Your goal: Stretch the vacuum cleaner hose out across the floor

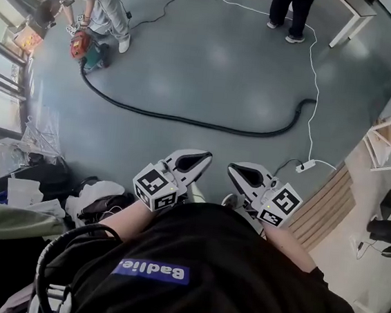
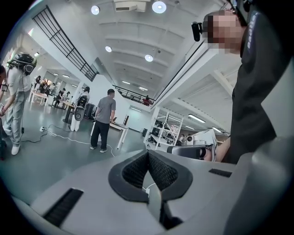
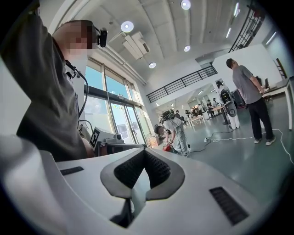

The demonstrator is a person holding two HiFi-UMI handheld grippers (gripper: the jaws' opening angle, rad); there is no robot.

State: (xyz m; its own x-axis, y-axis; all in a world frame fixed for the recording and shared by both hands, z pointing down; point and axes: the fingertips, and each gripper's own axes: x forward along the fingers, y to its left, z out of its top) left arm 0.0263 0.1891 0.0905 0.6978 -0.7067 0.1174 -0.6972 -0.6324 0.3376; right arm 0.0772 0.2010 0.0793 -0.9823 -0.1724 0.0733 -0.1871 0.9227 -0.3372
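Past closed, empty left tongs (image 1: 205, 158) and right tongs (image 1: 233, 169), a white cable (image 1: 313, 81) seemingly crosses the black hose (image 1: 185, 121).

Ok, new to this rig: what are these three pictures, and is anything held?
No robot: a person carries a hand-held gripper in each hand. The head view looks down from their head; the other two cameras ride on the grippers, looking along the jaws. The left hand-held gripper and right hand-held gripper are both shut, holding nothing. On the floor ahead lies the black hose, curving from the red vacuum cleaner, with a white cable nearby.
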